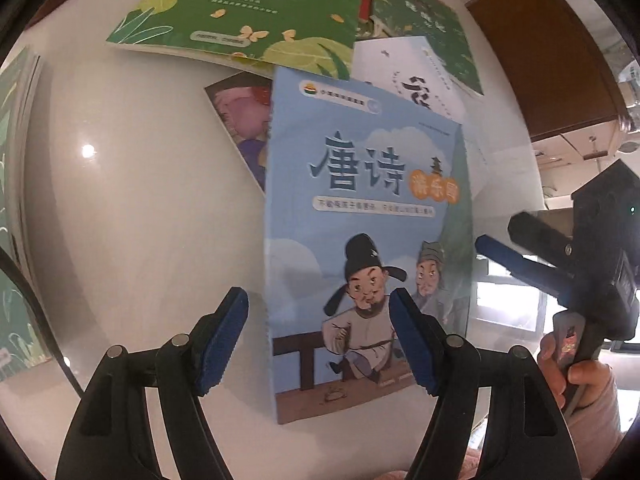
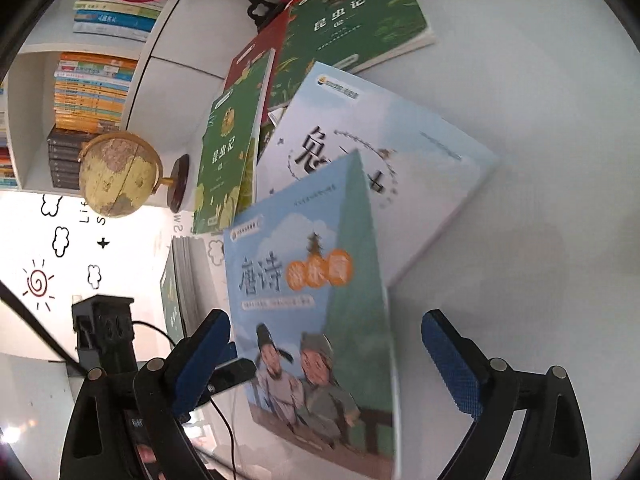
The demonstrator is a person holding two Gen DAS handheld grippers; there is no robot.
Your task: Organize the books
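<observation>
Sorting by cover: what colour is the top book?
Light blue book, cartoon figures; clearest in left wrist view.

To your left gripper's [image 1: 319,344] left the white tabletop [image 1: 132,208] lies bare; ahead, the blue poetry book [image 1: 368,216] and overlapping green insect books [image 1: 240,12] block passage.

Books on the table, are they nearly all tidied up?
Not nearly. Maybe done: one side pile. In hand: nothing. The blue book sits inside the open right gripper, ungripped, and the left gripper is open too. Still to do: the green book, white book and others lie scattered, overlapping.
</observation>
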